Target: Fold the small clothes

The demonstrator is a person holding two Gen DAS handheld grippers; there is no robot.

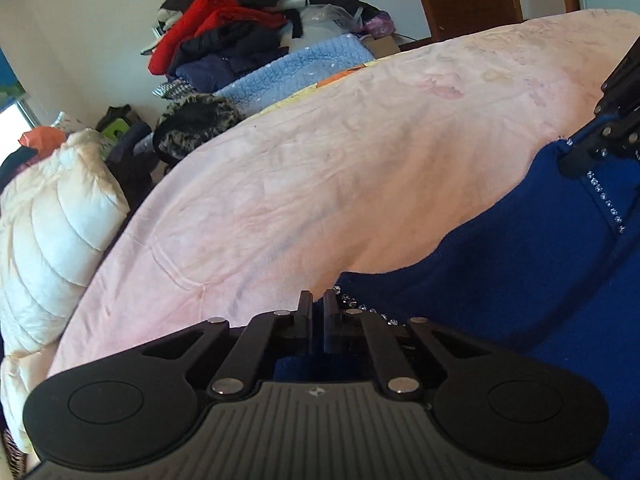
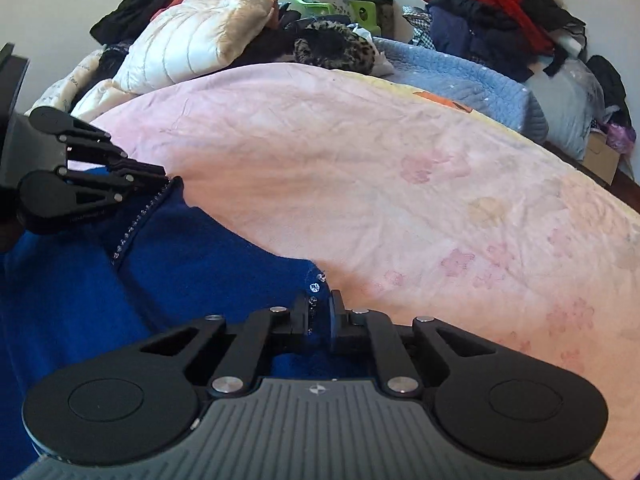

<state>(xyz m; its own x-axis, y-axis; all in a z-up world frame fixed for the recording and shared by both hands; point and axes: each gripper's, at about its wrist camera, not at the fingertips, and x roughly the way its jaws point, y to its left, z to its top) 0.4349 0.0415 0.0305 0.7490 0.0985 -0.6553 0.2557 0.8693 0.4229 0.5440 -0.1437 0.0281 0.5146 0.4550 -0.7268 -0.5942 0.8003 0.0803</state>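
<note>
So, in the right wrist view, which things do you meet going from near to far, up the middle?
Right claw → blue garment → pink sheet → leopard-print item → green plastic item.

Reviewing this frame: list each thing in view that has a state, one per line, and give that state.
Left gripper: shut on the blue garment's studded corner.
Right gripper: shut on the garment's other studded corner.
Blue garment: lying on the bed, both near corners pinched.
Pink bedspread: spread over the bed, lightly creased.
White puffer jacket: bunched up, unfolded.
Red garment: heaped on the clothes pile, unfolded.
</note>
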